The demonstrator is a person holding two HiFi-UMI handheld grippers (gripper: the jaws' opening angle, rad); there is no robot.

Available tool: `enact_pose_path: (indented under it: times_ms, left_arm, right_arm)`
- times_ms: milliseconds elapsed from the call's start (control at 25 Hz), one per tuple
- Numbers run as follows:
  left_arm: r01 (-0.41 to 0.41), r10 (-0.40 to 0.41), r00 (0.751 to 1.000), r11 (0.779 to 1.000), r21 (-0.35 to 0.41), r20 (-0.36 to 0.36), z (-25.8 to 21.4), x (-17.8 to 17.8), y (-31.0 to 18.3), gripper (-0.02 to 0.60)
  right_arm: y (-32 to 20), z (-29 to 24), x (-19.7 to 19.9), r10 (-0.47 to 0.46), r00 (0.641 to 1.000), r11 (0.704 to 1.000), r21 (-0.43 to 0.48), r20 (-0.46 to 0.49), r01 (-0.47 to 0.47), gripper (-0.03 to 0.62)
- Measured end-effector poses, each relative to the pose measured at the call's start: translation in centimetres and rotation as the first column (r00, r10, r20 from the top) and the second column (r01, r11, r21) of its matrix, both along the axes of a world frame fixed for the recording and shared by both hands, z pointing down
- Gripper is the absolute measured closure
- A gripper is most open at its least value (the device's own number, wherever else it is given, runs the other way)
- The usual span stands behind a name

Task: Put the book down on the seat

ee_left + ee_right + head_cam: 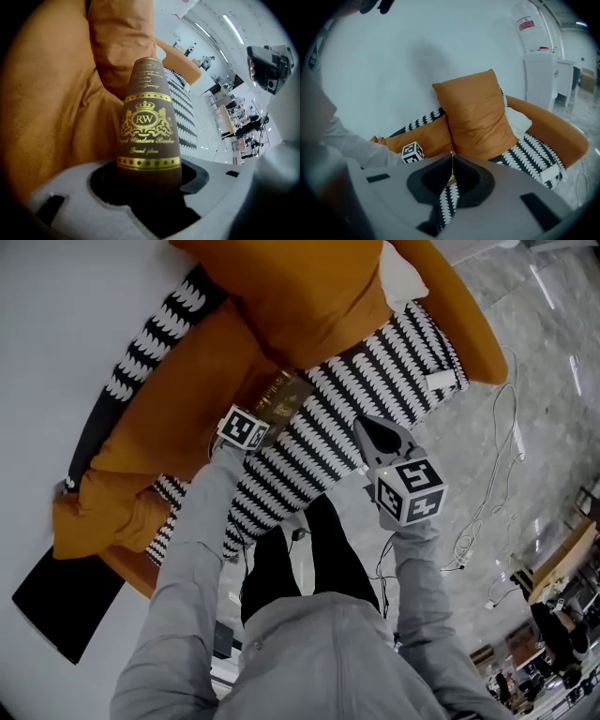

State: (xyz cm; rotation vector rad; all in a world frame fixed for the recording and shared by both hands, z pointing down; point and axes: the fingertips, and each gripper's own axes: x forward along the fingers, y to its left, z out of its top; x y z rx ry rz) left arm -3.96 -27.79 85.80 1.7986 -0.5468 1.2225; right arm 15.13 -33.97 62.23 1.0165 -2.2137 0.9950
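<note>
Book (281, 397) is clamped in my left gripper (268, 416), lower end between the jaws, gold-printed cover facing my camera. It's low over the patterned seat (375, 381), right beside the orange cushion (281, 296); can't tell if it touches the seat yet. To do this well: lay it flat on bare seat, not propped against the cushion, wait till it rests, then release and back straight out. My right gripper (360, 422) is off to the side, jaws closed on nothing.

A big orange cushion (300, 296) stands upright before the white wall (56, 334). White cables (464, 549) lie on the grey floor (553, 352).
</note>
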Motion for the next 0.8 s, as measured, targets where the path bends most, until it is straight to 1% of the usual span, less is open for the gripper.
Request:
enact_pose_path:
  times_ms: [120, 200, 280, 440, 600, 680, 800]
  left_arm:
    - [0.023, -0.023, 1.000, 0.999, 0.048, 0.006, 1.2, -0.8, -0.2, 0.322]
    - [0.052, -0.053, 0.998, 0.996, 0.067, 0.016, 1.9, -2.4, 0.6, 0.312]
    - [0.068, -0.071, 0.997, 0.992, 0.104, 0.026, 2.1, -4.0, 0.7, 0.304]
    - [0.034, -0.044, 0.998, 0.979, 0.199, 0.050, 0.9, -6.5, 1.0, 0.301]
    - [0.020, -0.031, 0.999, 0.966, 0.256, 0.039, -1.8, -8.3, 2.7, 0.302]
    - [0.000, -0.009, 0.999, 0.953, 0.303, 0.030, -3.4, -8.4, 3.2, 0.307]
    - [0.000, 0.000, 1.000, 0.920, 0.392, 0.000, -7.2, -8.6, 3.0, 0.333]
  right_arm:
    - [1.2, 1.4, -0.9, -0.011, 1.000, 1.000, 0.003, -0.007, 0.011, 0.563]
    - [2.6, 2.3, -2.4, -0.031, 1.000, 1.000, -0.005, -0.002, 0.031, 0.563]
    - [3.7, 2.6, -3.6, -0.050, 0.999, 0.999, 0.005, -0.007, 0.050, 0.563]
    - [5.1, 1.2, -5.0, -0.053, 0.998, 0.997, 0.056, -0.034, 0.055, 0.563]
    - [7.1, -1.2, -6.3, -0.066, 0.997, 0.993, 0.093, -0.037, 0.069, 0.563]
    - [8.0, -2.3, -6.6, -0.067, 0.997, 0.991, 0.117, -0.042, 0.072, 0.563]
    - [9.1, -4.6, -7.3, -0.049, 0.997, 0.984, 0.166, -0.051, 0.057, 0.563]
